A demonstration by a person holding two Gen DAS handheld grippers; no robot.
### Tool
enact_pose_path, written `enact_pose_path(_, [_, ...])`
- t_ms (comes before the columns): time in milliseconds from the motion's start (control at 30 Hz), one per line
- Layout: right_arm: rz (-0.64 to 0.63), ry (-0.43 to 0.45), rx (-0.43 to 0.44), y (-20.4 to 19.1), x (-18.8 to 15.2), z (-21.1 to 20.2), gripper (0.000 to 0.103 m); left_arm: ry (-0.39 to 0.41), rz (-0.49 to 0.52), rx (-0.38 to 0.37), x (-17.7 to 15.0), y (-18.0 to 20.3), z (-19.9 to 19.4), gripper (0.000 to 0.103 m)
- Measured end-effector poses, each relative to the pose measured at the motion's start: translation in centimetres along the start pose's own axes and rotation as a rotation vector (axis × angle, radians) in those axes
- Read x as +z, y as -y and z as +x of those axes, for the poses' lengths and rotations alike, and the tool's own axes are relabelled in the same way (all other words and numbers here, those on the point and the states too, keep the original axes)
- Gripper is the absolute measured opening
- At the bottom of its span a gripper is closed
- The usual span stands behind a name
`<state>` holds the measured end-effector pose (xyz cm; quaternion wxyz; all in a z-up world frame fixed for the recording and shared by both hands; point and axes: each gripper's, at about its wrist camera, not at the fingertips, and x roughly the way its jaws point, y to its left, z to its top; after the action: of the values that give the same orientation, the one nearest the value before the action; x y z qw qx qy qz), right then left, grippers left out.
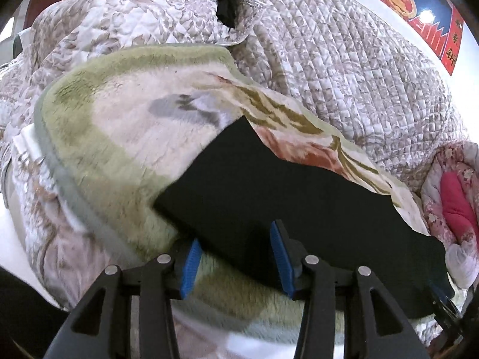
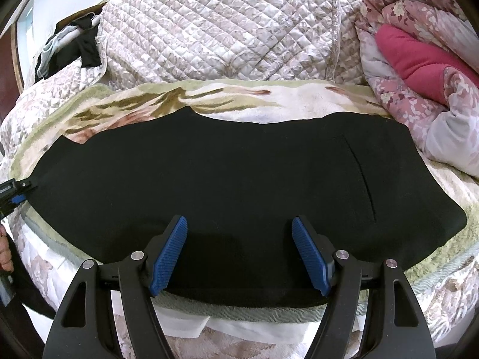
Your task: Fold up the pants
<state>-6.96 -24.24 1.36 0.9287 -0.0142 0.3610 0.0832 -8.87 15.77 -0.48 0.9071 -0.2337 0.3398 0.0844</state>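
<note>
Pants (image 2: 224, 173) flat beneath right tool (image 2: 239, 254), seemingly untouched, pads apart.

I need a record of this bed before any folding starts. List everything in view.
pants: one, black, laid flat across the blanket, pocket slit near their right end
blanket: one, fleece, cream and green with a floral print, under the pants
quilt: one, quilted, white with a grey-brown pattern, covering the bed behind
comforter: one, pink floral with a plain red part, bunched at the right
dark clothes: a small pile, black with something pale, far left on the bed
wall poster: one, red and blue, on the white wall
left gripper: black with blue pads, open, at the pants' left end
right gripper: black with blue pads, open, over the pants' near edge
</note>
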Motion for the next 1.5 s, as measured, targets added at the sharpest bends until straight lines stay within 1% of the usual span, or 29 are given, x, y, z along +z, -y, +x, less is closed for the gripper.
enact_pose_path(33, [0.003,0.001,0.002,0.0,0.1,0.0,0.073,0.001,0.01,0.008,0.2,0.1,0.2,0.046])
enact_pose_path(67, [0.009,0.002,0.007,0.1,0.1,0.0,0.073,0.003,0.026,0.023,0.4,0.4,0.4,0.043])
enact_pose_path(100, [0.016,0.003,0.011,0.1,0.2,0.0,0.073,0.004,0.042,0.041,0.4,0.7,0.6,0.034])
enact_pose_path(133, [0.02,0.003,0.014,0.2,0.2,-0.1,0.073,0.002,0.056,0.051,0.5,0.8,0.8,0.028])
enact_pose_path(167, [0.027,0.005,0.018,0.2,0.2,-0.1,0.073,-0.007,0.068,0.051,0.6,1.0,1.0,0.019])
enact_pose_path(200, [0.034,0.007,0.024,0.3,0.2,-0.2,0.073,-0.014,0.073,0.044,0.7,1.1,1.1,0.012])
enact_pose_path(267, [0.044,0.01,0.031,0.4,0.3,-0.4,0.073,-0.025,0.091,0.031,1.0,1.6,1.1,0.008])
enact_pose_path(367, [0.065,0.017,0.037,0.7,0.3,-0.7,0.073,-0.014,0.129,-0.003,1.8,2.9,0.3,0.007])
enact_pose_path(433, [0.088,0.024,0.042,1.1,0.4,-0.9,0.073,0.0,0.173,-0.025,2.4,4.4,-0.4,0.007])
enact_pose_path(567, [0.142,0.041,0.047,2.0,0.5,-1.3,0.073,0.016,0.287,-0.111,3.6,9.2,-1.4,0.007])
enact_pose_path(667, [0.174,0.057,0.04,2.7,0.6,-1.7,0.073,0.011,0.377,-0.188,3.4,13.4,-1.7,0.007])
enact_pose_path(800, [0.217,0.065,0.029,4.0,0.7,-2.0,0.073,-0.028,0.495,-0.307,1.2,19.7,-1.4,0.007])
enact_pose_path(900, [0.255,0.063,0.027,5.1,0.6,-2.1,0.073,-0.089,0.569,-0.381,-1.7,23.2,-0.5,0.007])
enact_pose_path(1033, [0.274,0.069,0.021,5.6,0.5,-2.3,0.073,-0.208,0.622,-0.423,-5.9,25.1,1.4,0.007])
enact_pose_path(1100, [0.278,0.071,0.02,5.6,0.5,-2.4,0.073,-0.219,0.65,-0.408,-7.3,25.1,1.7,0.008])
enact_pose_path(1167, [0.282,0.071,0.022,5.7,0.5,-2.3,0.073,-0.217,0.643,-0.426,-7.2,24.7,1.3,0.008])
enact_pose_path(1233, [0.285,0.072,0.023,5.7,0.6,-2.3,0.073,-0.231,0.615,-0.464,-6.7,24.3,0.7,0.015])
enact_pose_path(1267, [0.283,0.073,0.025,5.7,0.6,-2.3,0.073,-0.239,0.611,-0.483,-6.7,24.3,0.6,0.021])
enact_pose_path(1300, [0.284,0.074,0.028,5.7,0.6,-2.3,0.073,-0.245,0.608,-0.506,-6.6,24.2,0.2,0.028])
enact_pose_path(1333, [0.285,0.074,0.03,5.7,0.6,-2.3,0.073,-0.245,0.604,-0.521,-6.6,24.0,-0.2,0.033])
enact_pose_path(1367, [0.286,0.075,0.032,5.6,0.6,-2.3,0.073,-0.241,0.6,-0.535,-6.6,23.9,-0.5,0.041])
enact_pose_path(1400, [0.288,0.076,0.032,5.6,0.6,-2.3,0.073,-0.236,0.593,-0.56,-6.6,23.8,-0.9,0.045])
enact_pose_path(1500, [0.298,0.091,0.027,5.7,0.6,-2.5,0.073,-0.235,0.576,-0.604,-6.1,23.7,-1.4,0.051])
